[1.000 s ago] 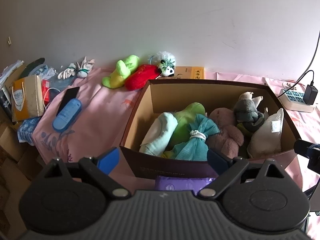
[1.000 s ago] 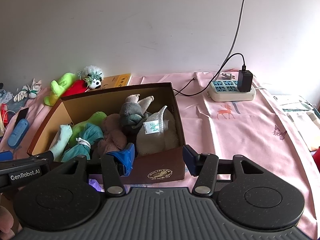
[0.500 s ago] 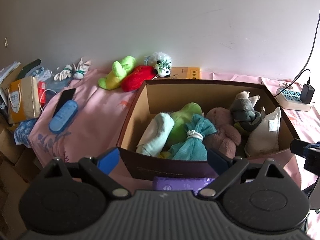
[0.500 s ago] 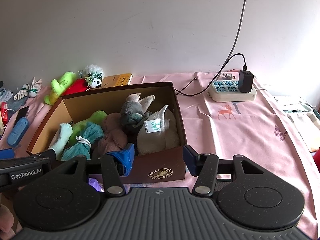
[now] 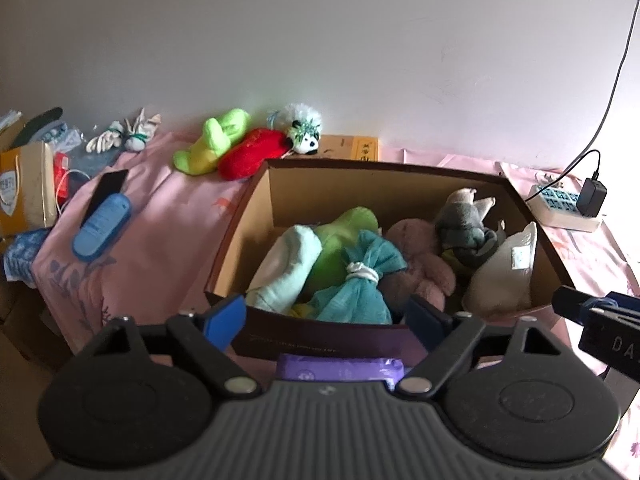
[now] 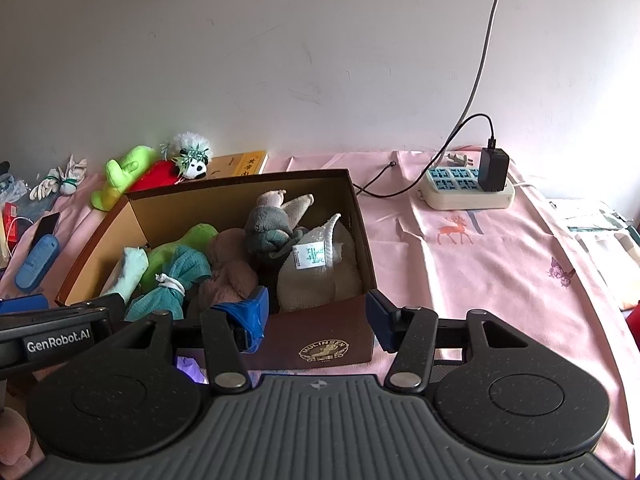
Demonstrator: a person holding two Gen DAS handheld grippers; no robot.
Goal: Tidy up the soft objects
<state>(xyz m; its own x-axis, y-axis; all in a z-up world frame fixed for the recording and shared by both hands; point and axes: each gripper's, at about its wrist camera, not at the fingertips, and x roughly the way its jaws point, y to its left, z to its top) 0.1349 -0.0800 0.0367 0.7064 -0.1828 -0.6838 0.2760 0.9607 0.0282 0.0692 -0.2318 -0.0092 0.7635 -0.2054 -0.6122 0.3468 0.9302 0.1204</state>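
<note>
A brown cardboard box (image 5: 236, 248) (image 6: 320, 336) on the pink cloth holds several soft things: a pale mint toy (image 5: 288, 268), a green plush (image 5: 344, 236), a teal tied bundle (image 5: 360, 284), a pink plush (image 5: 424, 256), a grey plush (image 5: 460, 220) and a cream pouch (image 5: 504, 280). Outside it, by the wall, lie a lime plush (image 5: 216, 140), a red plush (image 5: 252, 156) and a panda toy (image 5: 304, 132). My left gripper (image 5: 324, 318) hovers at the box's near wall with its jaws closing and nothing pressed between them. My right gripper (image 6: 316, 314) stands half open over the box's near right corner, gripping nothing.
A blue case (image 5: 102, 228) and a black phone (image 5: 108, 188) lie left of the box, with white gloves (image 5: 124, 136) behind them. At the back right sits a power strip (image 6: 468, 192) with a charger and cable. A purple packet (image 5: 340, 366) lies under the box's front.
My left gripper's jaws have come a little closer together and its view has swung slightly. The right gripper and the toys in the box have kept still.
</note>
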